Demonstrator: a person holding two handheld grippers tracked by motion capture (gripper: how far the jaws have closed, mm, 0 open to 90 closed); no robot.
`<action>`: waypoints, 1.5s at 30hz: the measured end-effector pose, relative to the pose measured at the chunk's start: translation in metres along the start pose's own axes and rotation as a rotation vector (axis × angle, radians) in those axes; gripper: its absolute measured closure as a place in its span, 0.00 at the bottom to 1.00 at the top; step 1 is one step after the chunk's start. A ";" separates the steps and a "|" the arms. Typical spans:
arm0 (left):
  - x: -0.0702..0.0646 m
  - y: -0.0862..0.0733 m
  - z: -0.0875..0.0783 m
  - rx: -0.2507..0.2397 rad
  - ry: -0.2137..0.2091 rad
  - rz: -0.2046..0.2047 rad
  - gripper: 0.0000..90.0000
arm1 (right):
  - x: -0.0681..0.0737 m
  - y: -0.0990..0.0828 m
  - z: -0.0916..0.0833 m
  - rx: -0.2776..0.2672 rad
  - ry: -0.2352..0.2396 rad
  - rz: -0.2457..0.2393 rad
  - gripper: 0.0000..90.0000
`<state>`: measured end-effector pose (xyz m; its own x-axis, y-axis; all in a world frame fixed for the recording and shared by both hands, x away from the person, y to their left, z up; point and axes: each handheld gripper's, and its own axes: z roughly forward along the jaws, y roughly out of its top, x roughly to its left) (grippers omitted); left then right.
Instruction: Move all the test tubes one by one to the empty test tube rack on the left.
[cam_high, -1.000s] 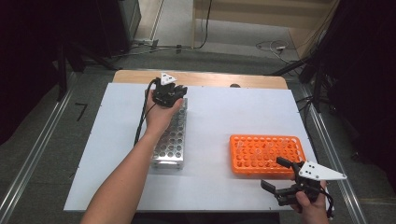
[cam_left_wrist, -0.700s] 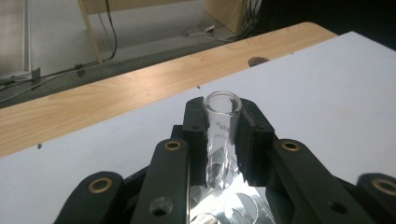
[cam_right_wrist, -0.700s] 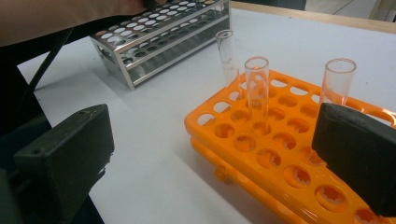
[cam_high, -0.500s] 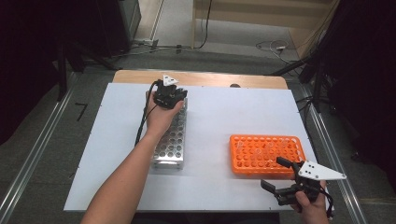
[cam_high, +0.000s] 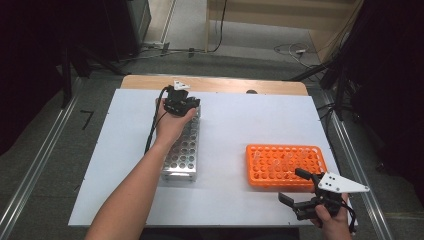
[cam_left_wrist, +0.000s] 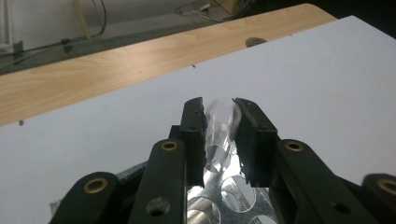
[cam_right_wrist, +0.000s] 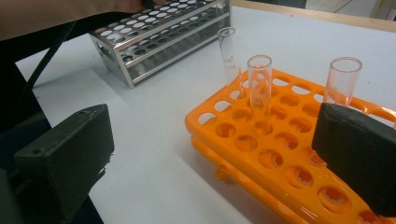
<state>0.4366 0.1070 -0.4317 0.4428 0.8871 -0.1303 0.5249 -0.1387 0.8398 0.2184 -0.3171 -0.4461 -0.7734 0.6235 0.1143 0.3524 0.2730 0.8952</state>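
White table (cam_high: 235, 130): left gripper (cam_left_wrist: 223, 135) clamps tube (cam_left_wrist: 219, 133) over steel rack (cam_high: 182, 150), right gripper (cam_right_wrist: 210, 154) wide; tilt could jam glass.

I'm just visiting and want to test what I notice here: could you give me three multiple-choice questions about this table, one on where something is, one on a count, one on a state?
1. Where does the orange rack sit?
A. beside the right gripper
B. under the left gripper
C. on the floor

2. How many glass tubes stand in the orange rack?
A. none
B. three
C. ten

3. What is the left gripper doing?
A. hanging open
B. lying on the table
C. shut on a glass tube

Answers: 1 A, the high view shows it by that gripper. 2 B, the right gripper view shows three. 3 C, the left gripper view shows the jaws clamping it over the metal rack.
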 end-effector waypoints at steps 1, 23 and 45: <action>0.000 0.000 0.000 0.002 -0.004 -0.002 0.80 | 0.000 0.000 0.000 0.000 0.000 0.000 0.00; -0.020 0.006 -0.064 -0.132 -0.134 0.014 0.05 | -0.006 0.001 -0.001 -0.010 -0.023 0.007 0.00; -0.057 -0.039 -0.143 -0.218 -0.229 0.072 0.00 | -0.016 0.003 -0.003 -0.010 -0.066 0.034 0.00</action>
<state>0.2873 0.1245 -0.3814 0.6384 0.7527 -0.1608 0.3290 -0.0780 0.9411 0.2306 -0.3285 -0.4444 -0.7245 0.6794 0.1164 0.3722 0.2434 0.8956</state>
